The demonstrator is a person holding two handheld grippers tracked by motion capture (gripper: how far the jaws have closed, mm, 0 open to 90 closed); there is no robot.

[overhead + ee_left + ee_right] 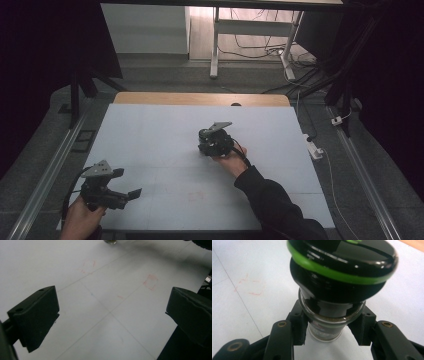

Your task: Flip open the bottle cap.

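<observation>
a person works at a white table [150,135] with a hand-held gripper in each hand. the right gripper [332,333] is clamped around the glass body of a small jar [325,327], just under its black lid with a green ring [342,262], likely to hold it steady near the table's middle. the left gripper [110,315] hangs released and empty over the near left corner, jaws wide, probably waiting its turn. the jar's contents are hard to make out, and in the high view the right gripper [215,142] hides the jar.
</observation>
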